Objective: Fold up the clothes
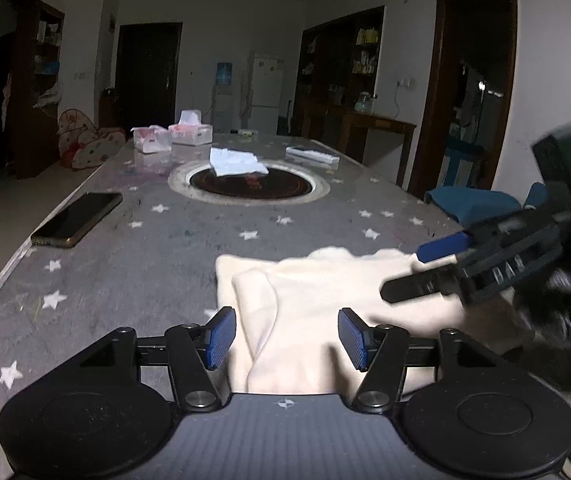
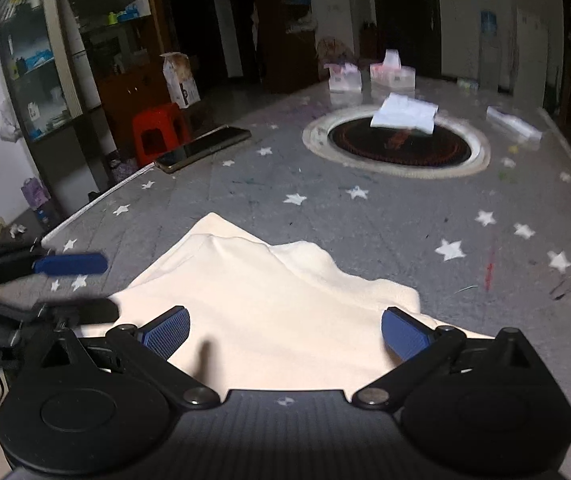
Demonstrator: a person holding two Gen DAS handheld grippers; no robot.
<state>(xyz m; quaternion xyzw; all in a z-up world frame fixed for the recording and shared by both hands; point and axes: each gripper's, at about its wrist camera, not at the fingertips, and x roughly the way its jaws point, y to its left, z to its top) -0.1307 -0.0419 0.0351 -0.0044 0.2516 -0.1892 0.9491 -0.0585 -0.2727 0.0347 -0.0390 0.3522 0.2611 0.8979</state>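
Note:
A cream garment point(image 1: 317, 300) lies partly folded on the grey star-patterned table point(image 1: 157, 240), near its front edge. My left gripper point(image 1: 287, 336) is open just above the garment's left part, holding nothing. My right gripper point(image 1: 405, 276) comes in blurred from the right over the garment's right side, its jaws apart. In the right wrist view the garment point(image 2: 269, 304) spreads below my open right gripper point(image 2: 285, 334), and the left gripper point(image 2: 89, 284) shows at the left edge, open.
A black phone point(image 1: 77, 218) lies at the table's left edge. A round dark inset point(image 1: 249, 184) with a white folded cloth point(image 1: 235, 162) sits mid-table. Tissue boxes point(image 1: 173, 136) stand at the far end. A blue cloth point(image 1: 469, 200) lies at the right edge. A red stool point(image 2: 157, 128) stands beside the table.

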